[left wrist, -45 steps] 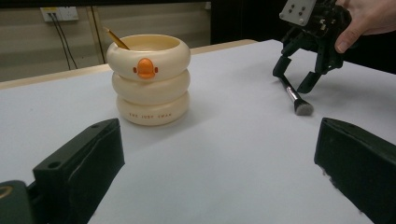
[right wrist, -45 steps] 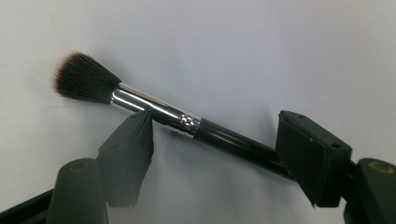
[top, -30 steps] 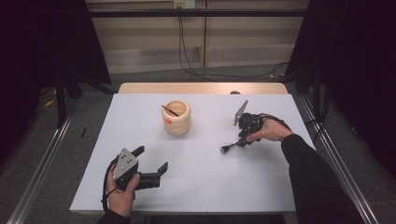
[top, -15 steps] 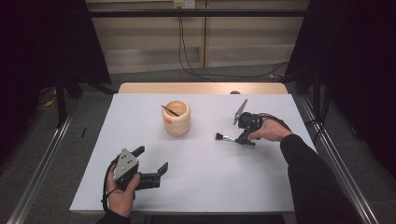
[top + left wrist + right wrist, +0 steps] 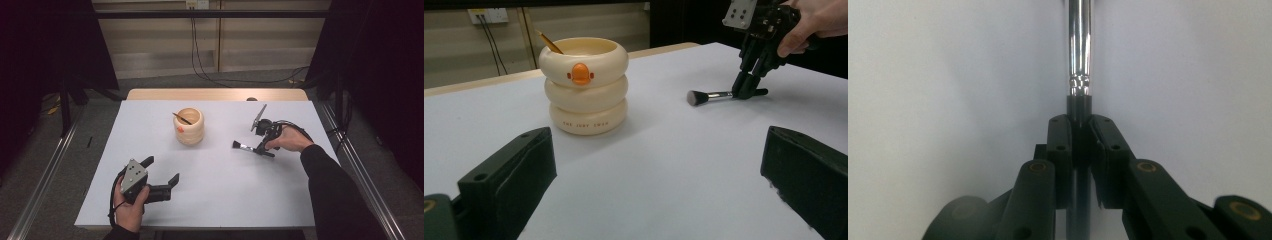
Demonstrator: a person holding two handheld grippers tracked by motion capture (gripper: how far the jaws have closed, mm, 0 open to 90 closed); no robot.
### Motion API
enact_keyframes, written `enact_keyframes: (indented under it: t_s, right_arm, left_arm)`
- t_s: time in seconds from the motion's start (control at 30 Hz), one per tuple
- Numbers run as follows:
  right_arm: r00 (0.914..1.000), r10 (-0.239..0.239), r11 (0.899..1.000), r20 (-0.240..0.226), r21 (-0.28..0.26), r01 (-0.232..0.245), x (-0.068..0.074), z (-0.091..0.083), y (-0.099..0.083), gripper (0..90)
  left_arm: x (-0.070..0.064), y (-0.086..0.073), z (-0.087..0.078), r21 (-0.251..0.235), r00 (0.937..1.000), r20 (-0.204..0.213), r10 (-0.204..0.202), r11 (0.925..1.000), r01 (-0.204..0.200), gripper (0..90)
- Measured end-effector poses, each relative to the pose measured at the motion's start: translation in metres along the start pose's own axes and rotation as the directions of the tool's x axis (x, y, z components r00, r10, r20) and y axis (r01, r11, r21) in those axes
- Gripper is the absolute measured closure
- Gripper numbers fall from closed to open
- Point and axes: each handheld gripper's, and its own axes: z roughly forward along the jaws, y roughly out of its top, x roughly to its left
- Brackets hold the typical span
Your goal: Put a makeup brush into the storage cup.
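Now lowered flat onto the counter (image 5: pixel 210 200), brush (image 5: pixel 244 146), bristles toward the cup (image 5: pixel 188 126), handle clamped in right gripper (image 5: pixel 263 150) jaws. Well apart near the front edge, left gripper (image 5: pixel 161 174), jaws wide, holding nothing. Pencil (image 5: pixel 182 118) leaning inside cup.
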Motion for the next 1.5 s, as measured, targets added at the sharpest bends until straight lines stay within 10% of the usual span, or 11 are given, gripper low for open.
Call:
enact_keyframes:
  t_s: [0.67, 1.5]
  right_arm:
    - [0.9941, 0.105, 0.989, -0.028, -0.097, -0.107, -0.001, -0.009, -0.023, 79.6]
    - [0.9824, 0.184, 0.924, 0.034, -0.347, -0.161, 0.016, -0.033, -0.046, 79.6]
  left_arm:
    - [0.002, 0.000, -0.001, -0.003, 0.9998, -0.017, -0.007, 1.0000, 0.007, 1.0]
    - [0.000, 0.001, 0.001, -0.011, 0.9999, 0.007, -0.011, 0.9999, 0.011, 1.1]
